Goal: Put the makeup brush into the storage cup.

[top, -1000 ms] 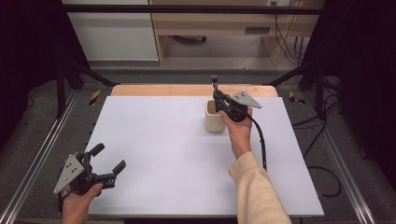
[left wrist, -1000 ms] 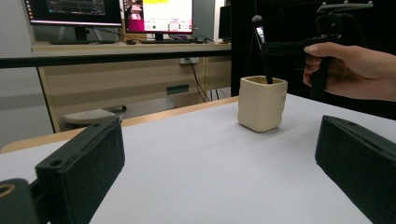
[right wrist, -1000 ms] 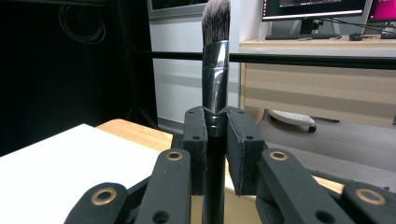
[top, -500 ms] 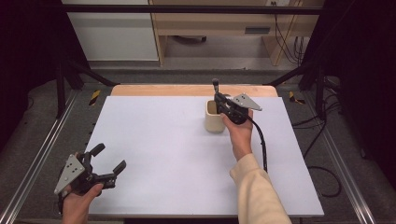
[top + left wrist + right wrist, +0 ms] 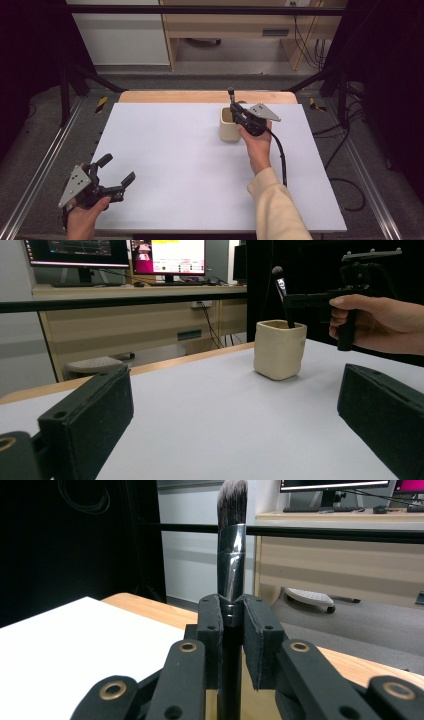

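1. While we are counting, we are finding one makeup brush (image 5: 231,555), one cream cup (image 5: 229,125), two grippers and one white table (image 5: 175,150).
2. We are seeing two lit monitors at twelve o'clock in the left gripper view, but their writing is too small for us to read; no brand is showing on the brush or cup.
3. We are holding the right gripper (image 5: 235,108) at about one o'clock on the table, its jaws clamped on the brush's handle; the brush is standing upright, bristles up, its lower end dipping into the cup.
4. We are keeping the left gripper (image 5: 116,170) at seven o'clock, jaws spread apart and holding nothing, well away from the cup.
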Tool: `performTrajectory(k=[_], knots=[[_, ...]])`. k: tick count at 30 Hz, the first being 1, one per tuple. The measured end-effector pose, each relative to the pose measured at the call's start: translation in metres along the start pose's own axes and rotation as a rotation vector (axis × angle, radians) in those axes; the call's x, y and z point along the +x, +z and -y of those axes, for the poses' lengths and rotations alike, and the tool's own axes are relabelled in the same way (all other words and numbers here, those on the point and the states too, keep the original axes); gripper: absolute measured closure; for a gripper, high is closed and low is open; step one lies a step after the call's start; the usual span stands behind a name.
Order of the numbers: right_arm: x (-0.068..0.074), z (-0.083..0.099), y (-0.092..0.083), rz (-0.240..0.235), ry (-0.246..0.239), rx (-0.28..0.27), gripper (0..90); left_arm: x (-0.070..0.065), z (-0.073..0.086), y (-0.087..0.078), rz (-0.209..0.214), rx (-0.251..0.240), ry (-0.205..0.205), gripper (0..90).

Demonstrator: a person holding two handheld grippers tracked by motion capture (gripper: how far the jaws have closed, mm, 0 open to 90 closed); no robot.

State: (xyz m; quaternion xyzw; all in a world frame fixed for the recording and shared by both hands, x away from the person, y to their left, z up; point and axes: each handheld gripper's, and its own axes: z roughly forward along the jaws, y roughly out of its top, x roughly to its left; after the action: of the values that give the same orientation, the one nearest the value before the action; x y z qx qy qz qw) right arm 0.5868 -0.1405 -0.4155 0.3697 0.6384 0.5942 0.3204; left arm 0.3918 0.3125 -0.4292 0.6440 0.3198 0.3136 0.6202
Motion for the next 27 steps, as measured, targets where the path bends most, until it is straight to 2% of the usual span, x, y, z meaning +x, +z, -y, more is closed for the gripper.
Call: performTrajectory(k=[17,27], knots=[[0.0001,0.0037,-0.0035,-0.002,-0.007,0.018,78.7,0.0004,-0.0002,-0.0005,-0.002,-0.002,0.001,0.9],[0.0026,0.0027,-0.0055,-0.009,-0.011,0.023,78.7,0.0003,-0.0041,-0.0037,-0.008,-0.022,0.001,1.0]])
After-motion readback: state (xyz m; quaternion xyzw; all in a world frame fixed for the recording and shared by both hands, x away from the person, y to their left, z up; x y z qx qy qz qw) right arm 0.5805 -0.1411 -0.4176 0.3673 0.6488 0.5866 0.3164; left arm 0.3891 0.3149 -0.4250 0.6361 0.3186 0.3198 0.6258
